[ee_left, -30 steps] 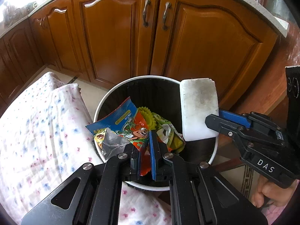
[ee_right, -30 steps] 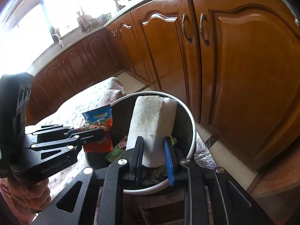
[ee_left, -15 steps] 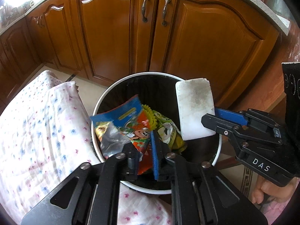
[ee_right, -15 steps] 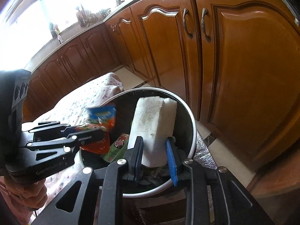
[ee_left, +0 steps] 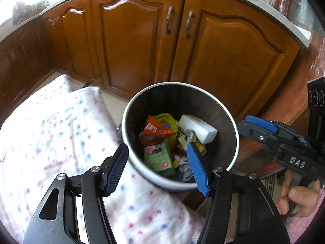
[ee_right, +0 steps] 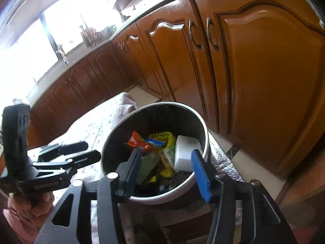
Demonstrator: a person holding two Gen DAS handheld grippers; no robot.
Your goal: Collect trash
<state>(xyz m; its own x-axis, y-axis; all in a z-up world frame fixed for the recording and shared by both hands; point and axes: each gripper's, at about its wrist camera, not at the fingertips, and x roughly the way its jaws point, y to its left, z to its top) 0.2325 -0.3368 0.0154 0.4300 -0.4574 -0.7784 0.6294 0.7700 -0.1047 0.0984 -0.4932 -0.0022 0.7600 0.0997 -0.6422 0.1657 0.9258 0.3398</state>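
Round trash bin (ee_left: pixel 229 120), black inside with a pale rim, standing on the floor before the wooden cabinet doors (ee_left: pixel 142 40); inside it the trash is lying piled: a white foam block (ee_left: pixel 198 128) resting tilted against the right inner wall, an orange snack wrapper (ee_left: pixel 155 133) lying at the left of the heap, a yellow-green bumpy item (ee_left: pixel 167 121) showing at the far side just behind the wrapper, a green packet (ee_left: pixel 159 158) leaning at the near side, and further small wrappers between them, too jumbled to tell apart. Left gripper (ee_left: pixel 158 167): hovering over the near rim of the bin, jaws spread wide and holding nothing, one blue-padded finger hanging outside the rim over the cloth, the other over the bin's opening. Right gripper (ee_right: pixel 167 172): likewise hovering at the near rim with jaws parted and nothing between them, the foam block lying just beyond its right finger, inside the bin. A white cloth with small pink and blue dots (ee_left: pixel 50 132) is lying to the left of the bin, its edge running up against the bin's wall. The right gripper is also showing in the left wrist view at the far right, gripped by a bare hand (ee_left: pixel 298 199). A pale countertop (ee_left: pixel 274 6) is running above the cabinets.
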